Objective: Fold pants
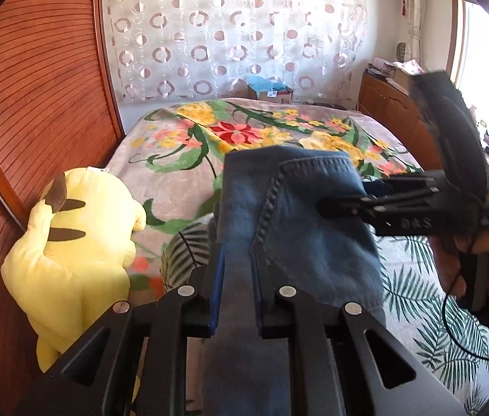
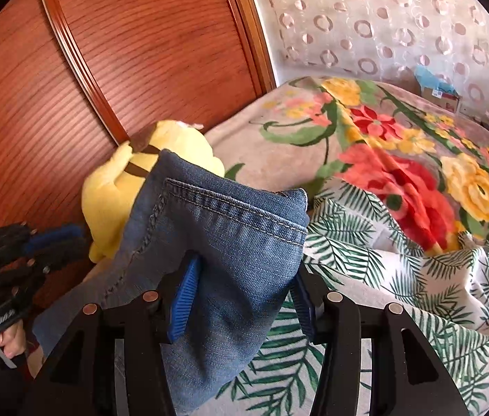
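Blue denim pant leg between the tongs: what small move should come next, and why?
Probably lower the left tongs, shut on the blue denim pant leg, until its hem rests on the white leaf-print sheet. The right tongs stand open with the cloth loose between them, so only the left side grips it.
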A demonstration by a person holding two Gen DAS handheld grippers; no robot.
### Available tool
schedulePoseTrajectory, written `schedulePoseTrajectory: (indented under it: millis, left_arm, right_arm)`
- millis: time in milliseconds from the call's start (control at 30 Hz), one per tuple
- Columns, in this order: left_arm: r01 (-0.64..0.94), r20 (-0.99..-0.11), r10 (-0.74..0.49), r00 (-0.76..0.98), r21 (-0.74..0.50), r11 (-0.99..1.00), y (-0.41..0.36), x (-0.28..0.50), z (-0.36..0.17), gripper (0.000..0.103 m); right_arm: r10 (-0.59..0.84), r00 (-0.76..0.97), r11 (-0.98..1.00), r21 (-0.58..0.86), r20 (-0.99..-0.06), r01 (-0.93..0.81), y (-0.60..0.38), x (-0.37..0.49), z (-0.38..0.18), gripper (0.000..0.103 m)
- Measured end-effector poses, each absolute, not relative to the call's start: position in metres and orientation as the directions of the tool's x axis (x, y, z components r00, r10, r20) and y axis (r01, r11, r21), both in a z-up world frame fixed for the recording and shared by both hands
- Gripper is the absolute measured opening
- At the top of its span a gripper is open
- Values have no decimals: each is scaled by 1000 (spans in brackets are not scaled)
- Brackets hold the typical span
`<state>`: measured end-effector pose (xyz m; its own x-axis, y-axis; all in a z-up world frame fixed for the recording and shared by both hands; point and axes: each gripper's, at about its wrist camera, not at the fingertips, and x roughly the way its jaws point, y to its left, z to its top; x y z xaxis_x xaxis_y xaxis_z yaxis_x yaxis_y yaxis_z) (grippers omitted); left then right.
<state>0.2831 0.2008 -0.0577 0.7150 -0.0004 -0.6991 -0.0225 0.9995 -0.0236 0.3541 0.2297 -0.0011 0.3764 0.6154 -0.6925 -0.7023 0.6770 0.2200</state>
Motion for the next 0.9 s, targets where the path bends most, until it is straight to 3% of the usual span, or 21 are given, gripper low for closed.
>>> schedulePoseTrajectory:
  millis: [167,400,500,533,567,667,900]
  left_arm:
    - [-11,-705,-15,709,-32,999,191,273,-63,15]
    - [-10,-731,-20,682,-36,999,183,267,-80,15]
    - [-20,-742,-6,670,-26,999,183,265,-88,15]
    - [-26,-746,2,666,-21,999,184,264,-91,15]
    - [-30,-750,5,661,-20,999,185,263,-94,15]
    - [-44,-763,14,646,-19,999,190,261,-104,15]
    - [-86,-779,40,626,-18,996,204,253,-119,15]
  right_arm:
    - [538,386,725,178,-750,-665,225,363,-4,68]
    - [470,499,775,70,-728,-628,209,353,12,69]
    - [518,520,759,84,-679,-646,204,342,22,69]
    - [549,508,739,102,-664,-665,205,340,24,66]
    - [572,499,723,112,-650,-682,206,337,24,55]
    - [619,456,677,141,-639,-722,216,335,17,37]
    - [636,404,648,172,-657,-742,244,356,-15,35]
